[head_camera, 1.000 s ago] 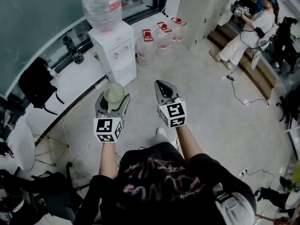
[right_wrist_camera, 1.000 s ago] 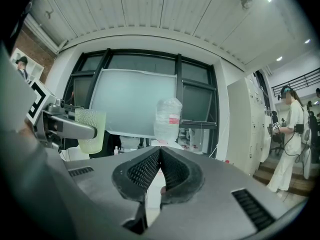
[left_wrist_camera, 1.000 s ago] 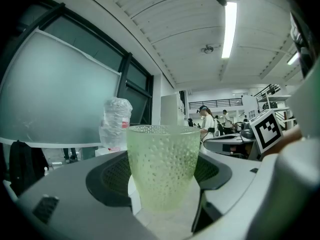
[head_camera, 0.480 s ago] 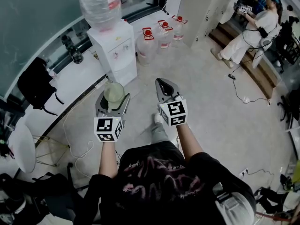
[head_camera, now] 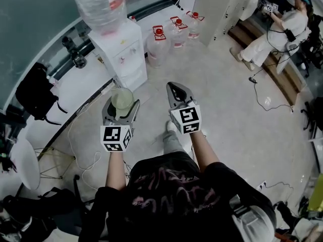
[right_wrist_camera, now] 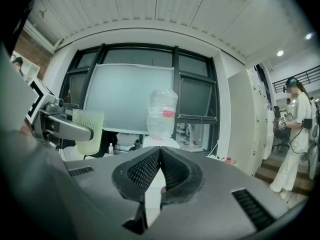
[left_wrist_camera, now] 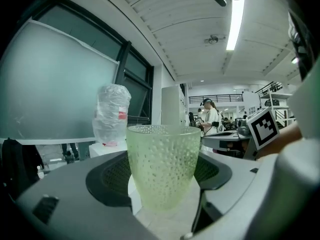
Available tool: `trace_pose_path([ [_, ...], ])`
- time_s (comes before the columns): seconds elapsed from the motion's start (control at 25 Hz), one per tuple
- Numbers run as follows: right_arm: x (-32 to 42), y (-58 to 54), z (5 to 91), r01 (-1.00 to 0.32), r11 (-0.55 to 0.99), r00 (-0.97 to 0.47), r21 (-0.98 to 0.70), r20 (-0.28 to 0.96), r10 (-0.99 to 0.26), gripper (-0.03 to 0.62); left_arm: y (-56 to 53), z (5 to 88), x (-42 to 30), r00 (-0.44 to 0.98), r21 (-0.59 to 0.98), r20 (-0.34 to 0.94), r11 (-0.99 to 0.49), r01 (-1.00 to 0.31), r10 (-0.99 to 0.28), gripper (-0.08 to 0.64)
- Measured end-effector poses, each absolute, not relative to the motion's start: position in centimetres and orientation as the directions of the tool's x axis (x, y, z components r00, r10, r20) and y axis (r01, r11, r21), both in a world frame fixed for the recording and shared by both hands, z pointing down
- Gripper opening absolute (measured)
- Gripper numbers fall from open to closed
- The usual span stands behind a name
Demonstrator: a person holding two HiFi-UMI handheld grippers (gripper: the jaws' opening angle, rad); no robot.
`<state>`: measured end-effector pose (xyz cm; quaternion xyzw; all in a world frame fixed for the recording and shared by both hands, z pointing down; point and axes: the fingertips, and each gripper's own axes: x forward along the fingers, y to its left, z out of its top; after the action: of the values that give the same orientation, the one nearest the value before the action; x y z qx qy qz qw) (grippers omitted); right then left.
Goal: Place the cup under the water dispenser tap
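Trouble could come if the left gripper [head_camera: 121, 108] lets go even a little. Its two jaws are squeezing the pale green bumpy see-through cup [head_camera: 122, 99], and the cup would slip out and drop to the floor far below. The cup stands upright in that grip.

The tall white water dispenser [head_camera: 128, 54] is ahead of the left gripper and well apart from it, so the cup has a long way to go. I think the cup could bump the front of the dispenser if it comes in too fast or too high. The tap is too small to make out.

The right gripper [head_camera: 177, 92] has its jaws pressed together with nothing between them. It sits near the right of the left one.

The cup looks empty. The big clear bottle [head_camera: 98, 6] sits upside down on top of the dispenser, and I cannot tell how much water is in it. Clear jugs with red caps [head_camera: 174, 34] stand on the floor far ahead of the right gripper. I cannot tell how full they are.
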<state>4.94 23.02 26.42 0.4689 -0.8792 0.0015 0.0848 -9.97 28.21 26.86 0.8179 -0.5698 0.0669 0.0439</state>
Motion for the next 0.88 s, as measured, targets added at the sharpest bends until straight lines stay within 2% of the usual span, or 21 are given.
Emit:
trace_pose_path([
  [0.88,8.1,-1.5,28.8,-0.737,0.676,-0.663,-0.007,0.206,-0.72,0.014,6.3,28.5,-6.5,0.208,0.007,0.257,-0.213,-0.977,-0.944,0.376],
])
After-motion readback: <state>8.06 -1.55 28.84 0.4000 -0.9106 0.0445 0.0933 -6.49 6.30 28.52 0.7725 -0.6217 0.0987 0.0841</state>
